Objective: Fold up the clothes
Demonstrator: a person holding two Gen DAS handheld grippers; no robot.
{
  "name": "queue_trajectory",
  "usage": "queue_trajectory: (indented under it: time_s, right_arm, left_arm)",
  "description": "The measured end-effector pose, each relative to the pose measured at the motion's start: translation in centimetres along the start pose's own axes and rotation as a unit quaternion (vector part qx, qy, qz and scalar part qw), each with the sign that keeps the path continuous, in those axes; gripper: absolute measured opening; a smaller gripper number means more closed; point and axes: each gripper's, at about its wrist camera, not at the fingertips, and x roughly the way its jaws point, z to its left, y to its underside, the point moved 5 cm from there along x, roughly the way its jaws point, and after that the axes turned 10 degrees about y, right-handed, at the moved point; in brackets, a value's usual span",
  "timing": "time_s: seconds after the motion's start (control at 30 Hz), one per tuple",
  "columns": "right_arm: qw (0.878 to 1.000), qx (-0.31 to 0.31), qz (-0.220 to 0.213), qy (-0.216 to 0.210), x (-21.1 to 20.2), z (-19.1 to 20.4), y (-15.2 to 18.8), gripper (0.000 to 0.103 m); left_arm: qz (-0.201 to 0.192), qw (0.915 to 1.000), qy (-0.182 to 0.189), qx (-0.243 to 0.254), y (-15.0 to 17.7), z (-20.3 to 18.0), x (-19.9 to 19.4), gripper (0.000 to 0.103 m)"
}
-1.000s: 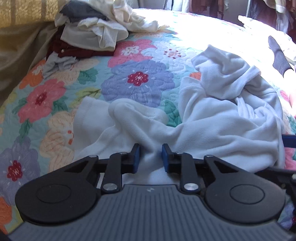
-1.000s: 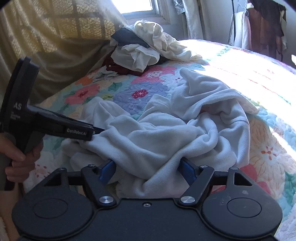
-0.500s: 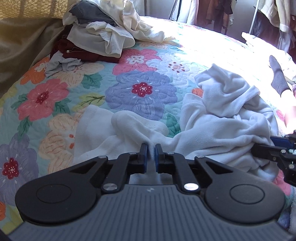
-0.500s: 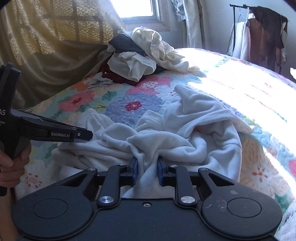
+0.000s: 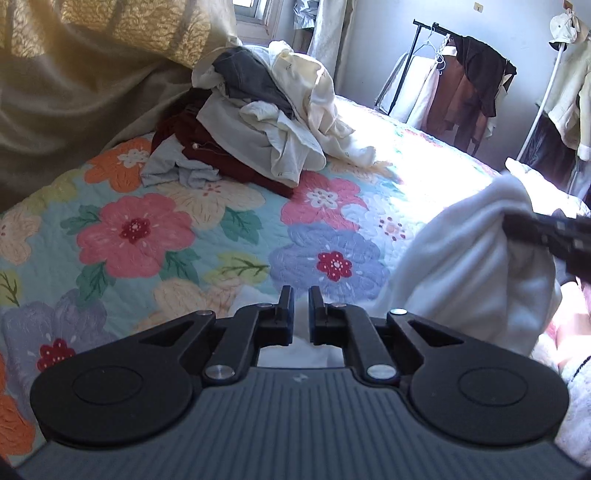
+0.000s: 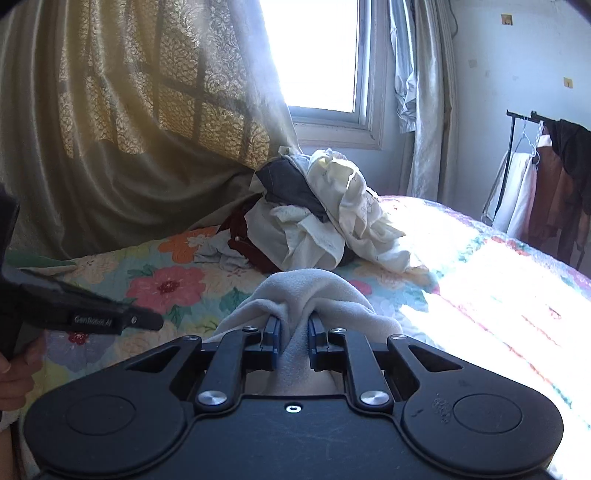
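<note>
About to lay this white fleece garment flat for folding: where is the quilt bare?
Bare floral quilt lies between the clothes pile by the curtain and the white fleece garment; the sunlit stretch toward the clothes rack is free too. Crowded: the pile's corner.

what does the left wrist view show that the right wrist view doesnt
Only the left wrist view: the left tool shut on a fold of the white garment, and the hat on a stand.

Only the right wrist view: the window, and the right tool pinching the garment.

Both: the clothes pile, floral quilt and clothes rack.
</note>
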Motion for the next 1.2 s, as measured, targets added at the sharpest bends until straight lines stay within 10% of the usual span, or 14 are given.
queue_trajectory:
  time_s: [0.17, 0.23, 0.37, 0.63, 1.2]
  right_arm:
    - [0.999, 0.019, -0.047, 0.001, 1.5, 0.2, -5.4, 0.016]
    - [0.997, 0.036, -0.068, -0.01, 2.0, 0.4, -7.0, 0.017]
    - [0.996, 0.058, -0.05, -0.034, 5.1, 0.9, -6.7, 0.035]
    - [0.985, 0.158, 0.075, -0.005, 3.8, -2.2, 1.4, 0.055]
    - [0.971, 0.199, 0.127, 0.031, -3.8, -4.0, 13.3, 0.058]
  left_arm:
    - [0.007, 0.9991, 0.039, 0.018, 0.9, -1.3, -0.9, 0.021]
    - [0.009, 0.9978, 0.062, 0.024, 0.8, -2.1, -1.0, 0.046]
    - [0.026, 0.9963, 0.08, 0.02, 1.0, -2.6, -0.1, 0.051]
    - [0.091, 0.9916, 0.089, -0.025, 3.4, -2.5, 1.9, 0.053]
    - [0.115, 0.9914, 0.061, 0.0, 5.6, -4.4, 2.4, 0.053]
